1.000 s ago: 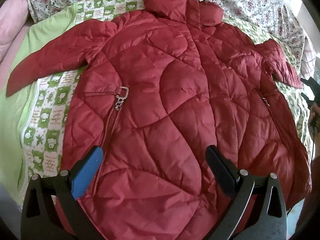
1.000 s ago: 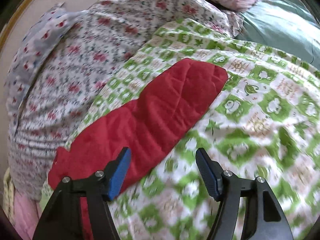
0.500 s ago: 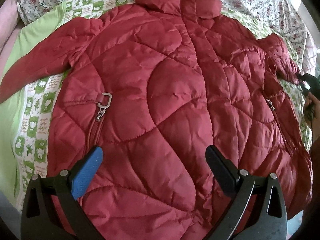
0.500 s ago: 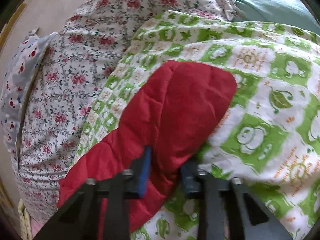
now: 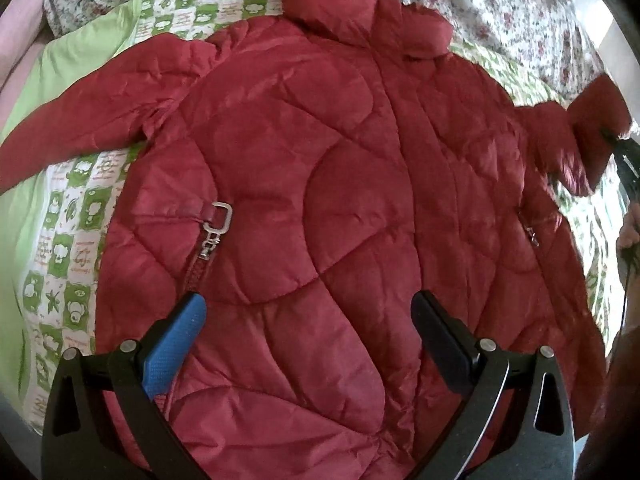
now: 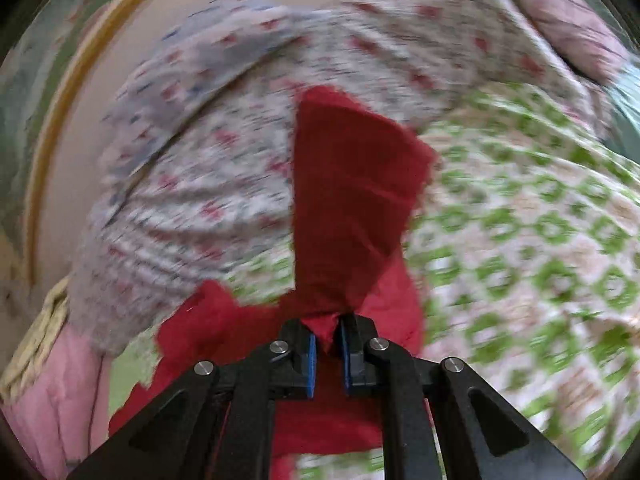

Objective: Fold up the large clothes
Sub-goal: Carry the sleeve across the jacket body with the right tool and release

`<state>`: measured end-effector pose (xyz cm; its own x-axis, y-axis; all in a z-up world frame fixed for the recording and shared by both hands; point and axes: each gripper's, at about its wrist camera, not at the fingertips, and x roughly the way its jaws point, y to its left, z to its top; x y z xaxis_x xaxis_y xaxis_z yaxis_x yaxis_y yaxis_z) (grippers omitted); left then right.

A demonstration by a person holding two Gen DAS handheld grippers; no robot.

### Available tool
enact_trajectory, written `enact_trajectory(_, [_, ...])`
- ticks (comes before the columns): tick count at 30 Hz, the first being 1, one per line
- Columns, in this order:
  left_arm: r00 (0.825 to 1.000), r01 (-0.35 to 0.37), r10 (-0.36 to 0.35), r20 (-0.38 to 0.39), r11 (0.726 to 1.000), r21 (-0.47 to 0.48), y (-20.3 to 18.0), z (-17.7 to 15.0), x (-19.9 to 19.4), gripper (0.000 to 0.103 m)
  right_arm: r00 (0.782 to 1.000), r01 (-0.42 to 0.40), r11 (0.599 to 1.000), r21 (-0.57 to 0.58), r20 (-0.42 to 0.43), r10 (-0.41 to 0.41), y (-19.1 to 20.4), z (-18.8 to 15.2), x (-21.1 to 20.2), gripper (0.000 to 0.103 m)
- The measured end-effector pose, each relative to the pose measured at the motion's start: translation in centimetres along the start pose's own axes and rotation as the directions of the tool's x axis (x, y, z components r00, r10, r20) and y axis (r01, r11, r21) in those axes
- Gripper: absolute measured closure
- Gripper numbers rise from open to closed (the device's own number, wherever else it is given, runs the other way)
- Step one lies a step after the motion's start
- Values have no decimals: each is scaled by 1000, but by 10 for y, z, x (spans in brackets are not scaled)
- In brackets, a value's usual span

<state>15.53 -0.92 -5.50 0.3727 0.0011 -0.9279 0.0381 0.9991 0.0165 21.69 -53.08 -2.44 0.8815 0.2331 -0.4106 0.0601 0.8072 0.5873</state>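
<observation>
A red quilted jacket (image 5: 328, 208) lies spread front-up on the bed, collar at the far side, a metal zipper pull (image 5: 218, 220) on its left pocket. My left gripper (image 5: 308, 332) is open and empty, hovering over the jacket's lower front. The jacket's left sleeve (image 5: 80, 120) lies flat. My right gripper (image 6: 328, 352) is shut on the cuff of the right sleeve (image 6: 352, 200) and holds it lifted off the bed. It shows at the right edge of the left wrist view (image 5: 624, 160), with the raised sleeve (image 5: 592, 120).
A green and white patterned sheet (image 5: 68, 248) covers the bed under the jacket. A floral quilt (image 6: 208, 160) is bunched at the far side. A pink pillow (image 6: 52, 400) lies by the bed edge. A wall with a wooden frame (image 6: 60, 120) is behind.
My right gripper closed on the right sleeve's cuff and lifted it off the bed. My left gripper moved a little closer over the jacket, still open.
</observation>
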Motion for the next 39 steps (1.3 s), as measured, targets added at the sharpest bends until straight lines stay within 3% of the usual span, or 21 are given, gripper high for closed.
enact_trajectory(4, [998, 52, -52, 21, 998, -30, 11, 6, -6, 0, 994, -98, 990, -105, -61, 92, 64, -17, 11, 95])
enact_trajectory(8, [988, 152, -150, 22, 985, -84, 23, 17, -7, 0, 979, -169, 964, -207, -146, 141, 120, -42, 28, 95])
enact_trajectory(17, [937, 348, -347, 42, 917, -197, 49, 38, -1, 0, 914, -300, 896, -326, -368, 172, 213, -120, 95, 95])
enact_trajectory(23, [882, 464, -469, 50, 845, -264, 68, 59, 12, 0, 885, -311, 863, -397, -452, 111, 242, -168, 134, 95])
enact_trajectory(27, [848, 509, -529, 33, 795, -330, 79, 86, 35, 0, 870, -330, 813, -479, -489, 65, 253, -200, 146, 95])
enact_trajectory(28, [831, 529, -555, 30, 773, -350, 81, 93, 42, 0, 868, -340, 797, -499, -492, 63, 256, -208, 147, 95])
enact_trajectory(29, [804, 559, -595, 26, 738, -378, 83, 103, 52, 0, 868, -347, 785, -514, -492, 61, 259, -212, 146, 95])
enact_trajectory(31, [774, 584, -633, 21, 699, -412, 84, 115, 66, 0, 873, -354, 749, -560, -485, 50, 267, -224, 144, 94])
enact_trajectory(34, [745, 594, -667, -17, 674, -439, 77, 127, 87, 0, 874, -368, 721, -587, -482, 54, 274, -231, 143, 94])
enact_trajectory(36, [716, 615, -697, -26, 649, -448, 71, 135, 101, 1, 873, -373, 716, -590, -484, 57, 276, -231, 144, 93])
enact_trajectory(37, [711, 621, -702, -25, 645, -445, 69, 136, 102, 2, 872, -376, 715, -589, -485, 58, 277, -232, 144, 92])
enact_trajectory(38, [711, 629, -703, -22, 648, -430, 66, 139, 103, 5, 871, -378, 716, -587, -488, 60, 278, -232, 145, 90])
enact_trajectory(39, [716, 632, -698, -24, 662, -403, 61, 142, 103, 20, 869, -381, 717, -584, -491, 61, 278, -232, 145, 90])
